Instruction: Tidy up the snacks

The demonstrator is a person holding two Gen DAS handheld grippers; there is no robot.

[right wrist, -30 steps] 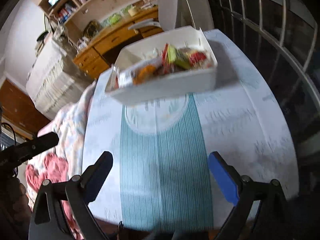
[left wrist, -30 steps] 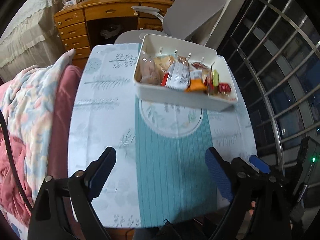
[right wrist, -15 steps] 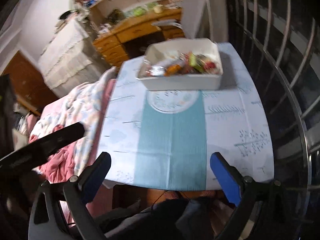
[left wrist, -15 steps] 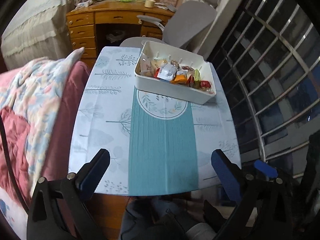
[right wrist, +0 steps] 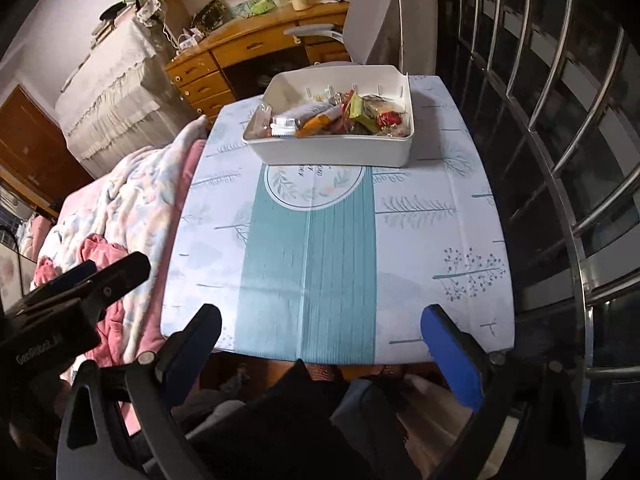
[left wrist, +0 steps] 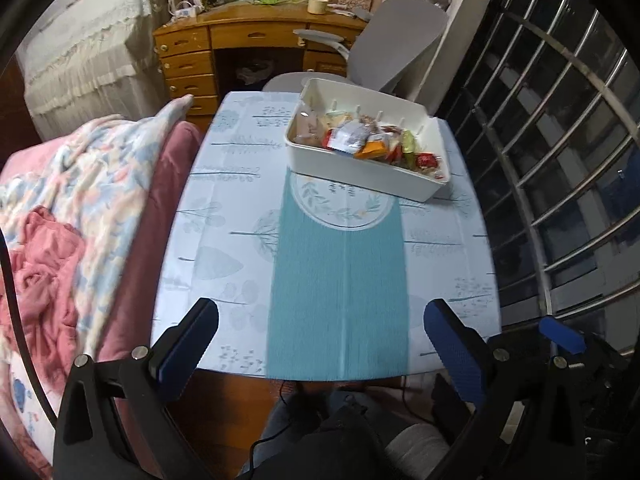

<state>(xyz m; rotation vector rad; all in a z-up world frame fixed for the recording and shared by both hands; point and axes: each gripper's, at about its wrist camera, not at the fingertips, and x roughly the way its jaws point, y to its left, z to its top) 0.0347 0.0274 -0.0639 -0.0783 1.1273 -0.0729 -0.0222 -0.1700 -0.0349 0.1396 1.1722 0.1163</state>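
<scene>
A white plastic bin [left wrist: 360, 170] [right wrist: 332, 152] sits at the far end of the table and holds several wrapped snacks [left wrist: 368, 142] [right wrist: 340, 118] in red, orange, green and silver. My left gripper [left wrist: 320, 328] hangs wide open over the table's near edge, nothing between its blue pads. My right gripper [right wrist: 320, 326] is likewise open and empty above the near edge. In the right wrist view the left gripper's black body [right wrist: 76, 292] shows at the left. Both grippers are well back from the bin.
The table wears a pale cloth with a teal stripe [left wrist: 340, 288] [right wrist: 308, 264]. A bed with a floral blanket [left wrist: 80, 200] lies along the left. A grey chair [left wrist: 392, 40] and wooden desk [left wrist: 240, 40] stand behind. A metal window grille [left wrist: 560, 160] runs on the right. A person's knees [right wrist: 320, 420] are below.
Both grippers have pulled back and up from the table, so the bin looks smaller and farther. The left jaws have spread a little wider. Little moved in the last half second.
</scene>
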